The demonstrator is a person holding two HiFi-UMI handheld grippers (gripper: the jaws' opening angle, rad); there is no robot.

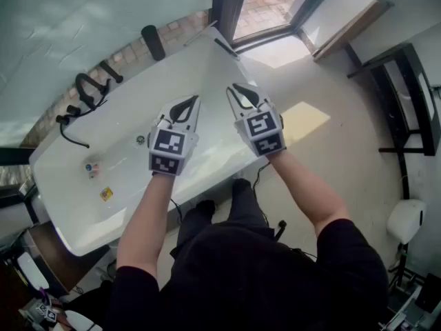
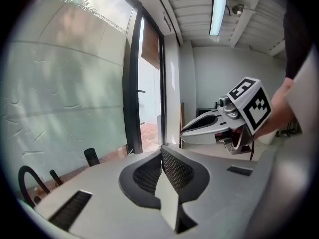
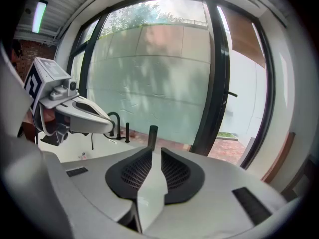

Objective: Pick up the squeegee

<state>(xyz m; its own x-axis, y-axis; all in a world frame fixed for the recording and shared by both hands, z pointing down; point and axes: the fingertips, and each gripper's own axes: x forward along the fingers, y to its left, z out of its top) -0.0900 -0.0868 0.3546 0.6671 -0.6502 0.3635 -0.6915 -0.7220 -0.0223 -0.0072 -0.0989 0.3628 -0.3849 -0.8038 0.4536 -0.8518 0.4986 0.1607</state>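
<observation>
A black upright handle [image 1: 153, 42], probably the squeegee, stands on the far rim of the white bathtub [image 1: 83, 212]. It also shows as a dark post [image 3: 152, 134] just past my right jaws, and as a black stub [image 2: 91, 157] in the left gripper view. My left gripper [image 1: 195, 100] hovers over the tub's middle, shut and holding nothing [image 2: 162, 151]. My right gripper [image 1: 232, 88] hangs beside it over the tub's near rim, jaws closed and holding nothing [image 3: 152, 151]. Each gripper sees the other: the right gripper [image 2: 185, 130] and the left gripper [image 3: 109, 125].
A black tap [image 1: 87, 88] and hand shower [image 1: 69, 123] sit on the tub's left rim. A drain [image 1: 140, 140] and small items [image 1: 91, 167] lie inside. A thin dark bar [image 1: 225, 47] rests at the tub's corner by the window. Right: black rack [image 1: 413, 102].
</observation>
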